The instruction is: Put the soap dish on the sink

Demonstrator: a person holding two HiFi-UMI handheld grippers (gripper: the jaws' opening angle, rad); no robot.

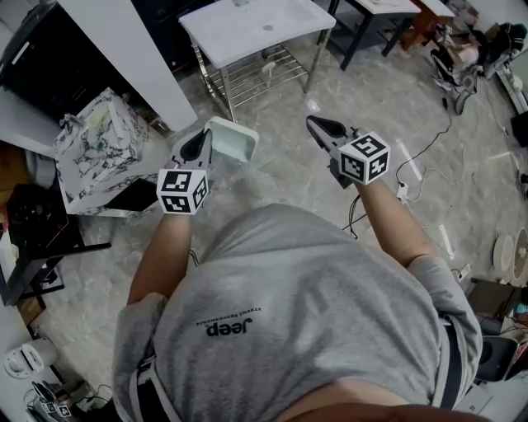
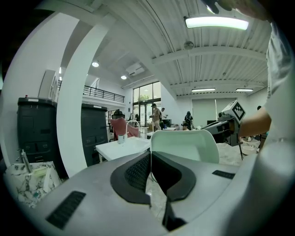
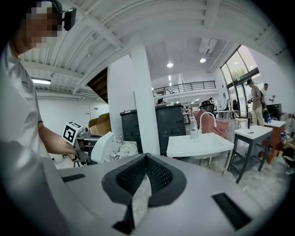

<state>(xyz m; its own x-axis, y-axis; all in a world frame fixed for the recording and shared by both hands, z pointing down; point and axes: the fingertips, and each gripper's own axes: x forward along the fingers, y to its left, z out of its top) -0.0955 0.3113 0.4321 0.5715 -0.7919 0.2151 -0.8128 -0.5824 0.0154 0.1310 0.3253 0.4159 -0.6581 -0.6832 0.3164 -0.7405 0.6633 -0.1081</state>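
Note:
A pale green soap dish is held in the air, with my left gripper shut on its near edge. In the left gripper view the dish stands upright just past the closed jaws. The white sink stands on a metal frame ahead of me, beyond both grippers; it also shows in the left gripper view and the right gripper view. My right gripper is shut and holds nothing, level with the left one and to its right. Its jaw tips touch.
A marble-patterned box and a black cabinet stand at the left, beside a white pillar. A dark table stands right of the sink. Cables trail over the floor at the right.

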